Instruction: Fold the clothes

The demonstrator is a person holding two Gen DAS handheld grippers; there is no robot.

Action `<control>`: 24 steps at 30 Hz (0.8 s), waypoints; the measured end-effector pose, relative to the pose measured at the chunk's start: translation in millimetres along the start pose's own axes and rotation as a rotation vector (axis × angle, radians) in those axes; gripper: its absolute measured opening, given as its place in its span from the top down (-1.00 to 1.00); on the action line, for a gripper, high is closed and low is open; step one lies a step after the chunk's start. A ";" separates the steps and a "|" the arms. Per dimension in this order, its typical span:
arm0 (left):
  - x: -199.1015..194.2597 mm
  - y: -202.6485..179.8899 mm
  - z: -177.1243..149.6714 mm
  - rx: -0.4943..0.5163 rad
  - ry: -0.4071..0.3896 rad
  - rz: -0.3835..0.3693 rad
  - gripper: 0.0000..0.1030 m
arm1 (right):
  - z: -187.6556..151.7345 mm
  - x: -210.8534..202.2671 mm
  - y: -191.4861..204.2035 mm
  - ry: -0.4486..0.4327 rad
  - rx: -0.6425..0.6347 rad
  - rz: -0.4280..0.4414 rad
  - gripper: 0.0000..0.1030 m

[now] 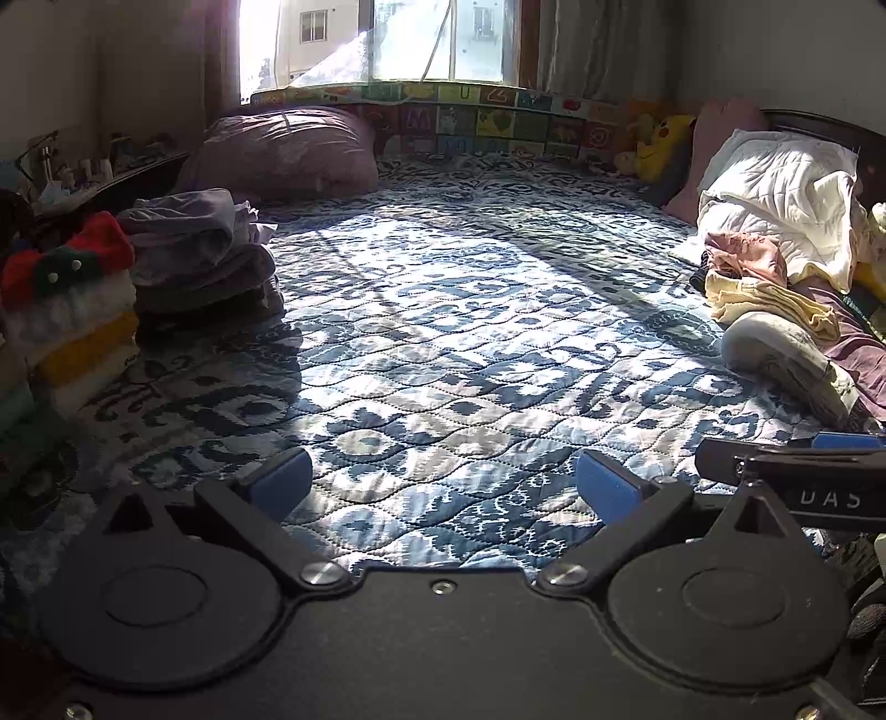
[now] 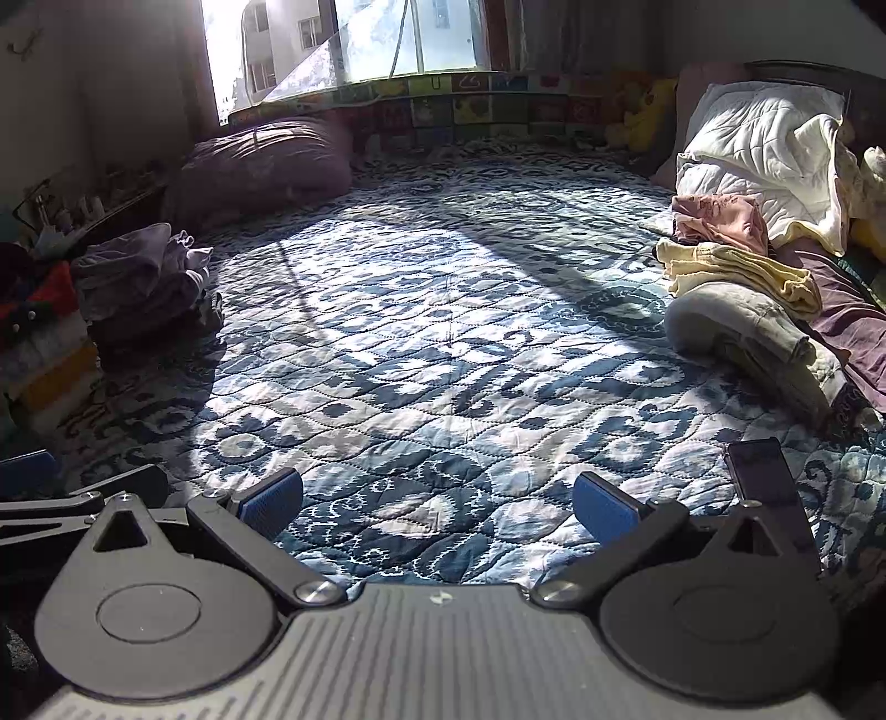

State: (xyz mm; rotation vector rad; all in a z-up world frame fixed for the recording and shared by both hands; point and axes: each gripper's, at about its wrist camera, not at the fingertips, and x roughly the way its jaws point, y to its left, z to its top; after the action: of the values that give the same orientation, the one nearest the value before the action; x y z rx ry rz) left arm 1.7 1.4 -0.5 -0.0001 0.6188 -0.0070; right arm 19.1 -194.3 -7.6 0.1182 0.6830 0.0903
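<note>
**Inspector A:** Left gripper (image 1: pixel 443 484): jaws spread wide, blue pads (image 1: pixel 282 482) well apart, nothing between them. Only the blue-and-white patterned quilt (image 1: pixel 443 332) lies under the gap.

**Inspector B:** Same finding on the right gripper (image 2: pixel 437 501). Jaws released, pads (image 2: pixel 606 507) holding nothing, bare quilt (image 2: pixel 443 343) between them. The two grippers sit side by side; each shows at the edge of the other's view.

**Inspector A:** Location of the clothes?

**Inspector B:** Two groups, both clear of the fingers. Unfolded items lie heaped at the right edge of the bed: a pale yellow garment (image 2: pixel 742 274) draped over a grey garment (image 2: pixel 747 332), a pink garment (image 2: pixel 720 219) just behind them, a dark maroon cloth (image 2: pixel 853 327) beside. All are well ahead and to the right of the right gripper.

**Inspector A:** Confirmed from the left wrist: yellow garment (image 1: pixel 775 302), grey garment (image 1: pixel 786 354). On the opposite side, ahead and left of my fingers, a folded purple-grey stack (image 1: pixel 199 255), and nearer, a pile topped by a red and green knit (image 1: pixel 66 260).

**Inspector B:** A white quilted duvet (image 2: pixel 758 149) sits bunched behind the unfolded heap; a mauve pillow (image 2: pixel 266 160) lies at far left under the window (image 2: pixel 343 39).

**Inspector A:** The central quilt area in sunlight carries no garment.
</note>
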 end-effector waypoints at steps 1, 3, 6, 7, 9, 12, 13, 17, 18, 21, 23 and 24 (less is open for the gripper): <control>0.4 0.4 0.2 0.001 0.009 -0.001 -0.99 | 0.1 -0.3 -0.2 0.005 -0.003 -0.004 -0.99; -1.1 0.4 -0.3 -0.001 0.016 -0.003 -0.99 | 0.4 -0.7 -0.4 0.005 -0.006 -0.005 -0.99; -1.5 -1.1 0.5 -0.003 0.017 -0.003 -1.00 | 1.3 -1.0 -1.0 0.004 -0.011 -0.001 -0.99; -1.4 -1.6 0.9 -0.003 0.018 -0.003 -0.99 | 1.7 -1.5 -1.4 0.003 -0.010 -0.001 -0.99; 2.3 -7.7 7.0 0.000 0.019 -0.008 -1.00 | -1.1 1.2 -1.5 0.004 -0.008 0.007 -0.99; -4.4 -1.7 0.2 -0.009 -0.002 -0.038 -0.99 | 0.0 -1.9 0.7 -0.006 -0.005 0.010 -0.99; -5.9 0.9 -1.5 -0.014 -0.007 -0.046 -1.00 | -0.2 -3.2 0.4 -0.009 -0.003 0.013 -0.99; -4.6 0.9 -0.6 -0.020 0.003 -0.053 -1.00 | -0.2 -3.7 4.7 -0.015 -0.024 -0.007 -0.99; -4.0 0.6 -0.4 -0.022 0.004 -0.053 -1.00 | 0.0 -3.7 3.8 -0.016 -0.025 -0.010 -0.99; -3.3 0.6 0.4 -0.028 -0.001 -0.062 -1.00 | 0.3 -4.3 2.7 -0.017 -0.021 -0.008 -0.99; -3.8 -0.5 1.0 -0.022 -0.018 -0.062 -1.00 | 0.7 -4.9 3.3 -0.018 -0.024 -0.011 -0.99; -4.0 -1.1 1.3 -0.018 -0.026 -0.062 -1.00 | 0.8 -5.2 3.8 -0.020 -0.027 -0.015 -0.99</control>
State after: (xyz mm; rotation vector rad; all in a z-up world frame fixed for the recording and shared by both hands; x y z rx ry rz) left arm -0.8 0.3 2.9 -0.0371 0.5925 -0.0617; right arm 15.4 -191.2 -3.3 0.0885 0.6622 0.0841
